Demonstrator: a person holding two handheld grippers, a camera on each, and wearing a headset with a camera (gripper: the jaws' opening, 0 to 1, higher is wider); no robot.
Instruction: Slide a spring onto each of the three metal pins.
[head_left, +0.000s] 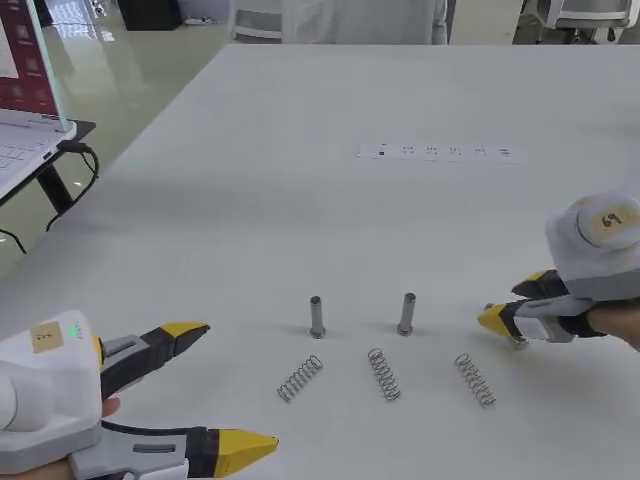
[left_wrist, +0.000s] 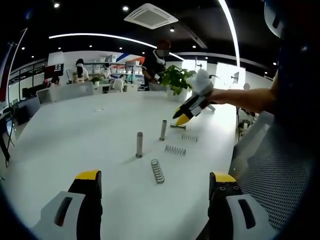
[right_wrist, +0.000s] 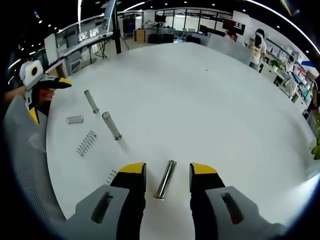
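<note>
The third metal pin (right_wrist: 164, 184) lay flat on the white bench (head_left: 300, 200), in the gap between the fingers (right_wrist: 131, 176) of the right gripper (right_wrist: 167, 167). Its long axis ran roughly along the fingers' own line. The fingers stood apart with bench showing on either side of the pin, so they straddled it without clamping it. Closing them would likely catch the pin across its shaft.

The other two pins (head_left: 317, 317) (head_left: 407, 313) stood upright side by side. The three springs (head_left: 384, 374) lay in a row on the bench just in front of them, none yet on a pin. The right-hand spring (head_left: 474, 380) lay nearest the right gripper.

The left gripper (head_left: 225, 388) hovered wide open and empty, well apart from the lying pin and nearest the left-hand spring (head_left: 300, 379).

A round sticker (head_left: 610, 221) on the right gripper bore handwriting that may read "69". A strip of print (head_left: 435, 152) further up the bench was too small to read.
</note>
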